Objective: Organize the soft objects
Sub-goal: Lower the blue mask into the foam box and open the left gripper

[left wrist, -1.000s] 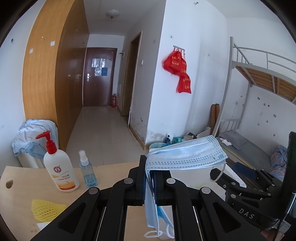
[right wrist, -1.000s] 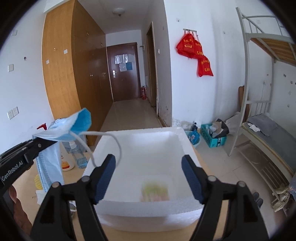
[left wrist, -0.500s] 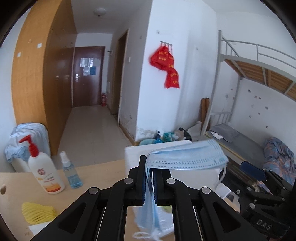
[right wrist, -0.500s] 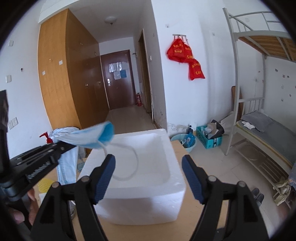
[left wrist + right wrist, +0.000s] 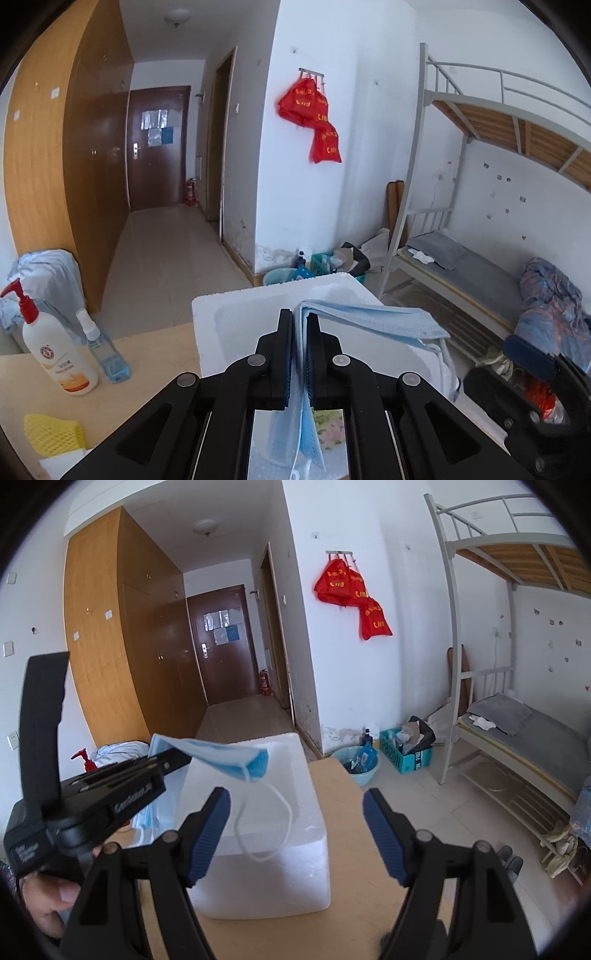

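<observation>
Left gripper [image 5: 302,332] is clamped right down on a light blue face mask [image 5: 373,320], its 2 blue-padded jaws pressed together with the fabric pinched between them; part of the mask folds out to the right over the tips, the rest hangs down below the jaws, and from the right wrist view a white ear loop [image 5: 264,823] dangles off the free end in a long curve. The mask sits above a white foam box [image 5: 236,314], held over its open hollow, and down inside the box there is a patterned yellow-green item [image 5: 328,424], too blurred to name. Right gripper [image 5: 295,834] is spread wide with nothing between its blue pads, near the box's right side, the ear loop hanging just beyond its left finger. On the side of the left gripper's body white lettering reads roughly "GenRobot", partly smeared. To the left on the wooden table [image 5: 155,354] lies a yellow foam net [image 5: 51,434] nearest the camera, then a white pump bottle [image 5: 55,350] with a red pump head and a red round logo whose text is too small to read, and just beside it a small clear spray bottle [image 5: 105,356] of blue liquid. Further off, on the floor by the wall, a teal crate [image 5: 404,753] carries letters that look like "PRIZON". Far on the white wall hang red bags [image 5: 312,118] with yellow print I cannot read.
</observation>
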### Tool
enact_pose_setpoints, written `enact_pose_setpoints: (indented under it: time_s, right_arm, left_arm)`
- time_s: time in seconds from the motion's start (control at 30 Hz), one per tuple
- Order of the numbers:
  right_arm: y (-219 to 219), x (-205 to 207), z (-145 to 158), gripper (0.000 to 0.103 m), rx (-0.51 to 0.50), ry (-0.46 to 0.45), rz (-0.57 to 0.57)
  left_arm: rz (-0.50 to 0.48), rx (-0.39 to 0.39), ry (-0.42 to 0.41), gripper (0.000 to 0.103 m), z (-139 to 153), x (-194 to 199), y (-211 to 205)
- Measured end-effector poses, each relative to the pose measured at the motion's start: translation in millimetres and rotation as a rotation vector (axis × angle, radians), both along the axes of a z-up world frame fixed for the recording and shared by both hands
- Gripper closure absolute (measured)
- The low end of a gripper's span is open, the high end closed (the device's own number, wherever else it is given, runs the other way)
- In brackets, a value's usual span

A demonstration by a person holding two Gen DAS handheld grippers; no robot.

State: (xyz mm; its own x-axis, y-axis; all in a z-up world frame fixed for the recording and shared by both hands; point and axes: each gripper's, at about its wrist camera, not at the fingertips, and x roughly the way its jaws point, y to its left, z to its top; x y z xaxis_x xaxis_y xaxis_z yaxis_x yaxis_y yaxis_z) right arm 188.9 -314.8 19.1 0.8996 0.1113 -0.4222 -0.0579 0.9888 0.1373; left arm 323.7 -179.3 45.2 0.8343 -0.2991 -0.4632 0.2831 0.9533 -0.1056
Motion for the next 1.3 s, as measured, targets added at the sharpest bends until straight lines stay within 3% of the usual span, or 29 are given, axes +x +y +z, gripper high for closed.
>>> enact_pose_setpoints:
  time_s: [0.37,0.43,0.47,0.5,0.57,0.67,0.93,1.07,1.13,1.2,1.23,1.27,1.3]
  right_arm:
    - [0.7,-1.0,0.0,0.025,0.001,-0.003,0.009]
    - [0.7,-0.7,-0.2,0.025,-0.001,-0.003,0.009]
    - [0.7,-0.7,-0.8,0.025,0.000,-0.003,0.012]
    - [0.5,-0.8,-1.2,0.025,0.001,-0.003,0.013]
    - [-0.3,-0.4,-1.2,0.025,0.003,-0.004,0.015]
    - [-0.1,-1.1,-0.8,0.025,0.005,-0.005,0.015]
    - [0.4,-1.7,0.1,0.025,0.009,-0.008,0.023]
    - [0.0,-0.6,1.1,0.025,0.009,-0.006,0.026]
    - [0.3,-1.8,1.7,0.025,0.007,-0.011,0.025]
    - [-0.3,-2.1,2.4,0.025,0.011,-0.013,0.025]
    - [0.7,-2.3,2.4,0.025,0.009,-0.015,0.024]
    - [0.7,-1.7,2.6,0.025,0.008,-0.017,0.023]
    - [-0.2,0.3,2.3,0.025,0.009,-0.014,0.021]
  left_arm:
    - [0.017,0.010,-0.015,0.096,1.5,7.6,5.5]
    - [0.023,0.011,-0.022,0.089,3.0,6.3,7.3]
    - [0.028,0.013,-0.024,0.070,3.5,5.9,8.3]
    - [0.043,0.018,-0.027,0.038,4.1,5.6,9.7]
    - [0.051,0.008,-0.043,0.013,6.6,4.3,11.9]
    - [0.090,0.007,-0.133,0.009,13.7,-7.4,17.5]
    - [0.114,0.019,-0.133,0.008,16.3,-9.8,23.3]
    - [0.149,0.069,-0.073,0.005,9.8,1.1,21.7]
    - [0.138,0.053,-0.085,0.004,11.6,1.3,22.2]
    - [0.222,0.152,-0.066,0.005,7.9,11.8,16.0]
    - [0.186,0.170,-0.014,0.006,5.2,19.2,13.1]
    - [0.118,0.115,0.005,0.006,4.0,18.9,16.4]
    - [0.110,0.087,-0.008,0.006,4.4,15.3,19.7]
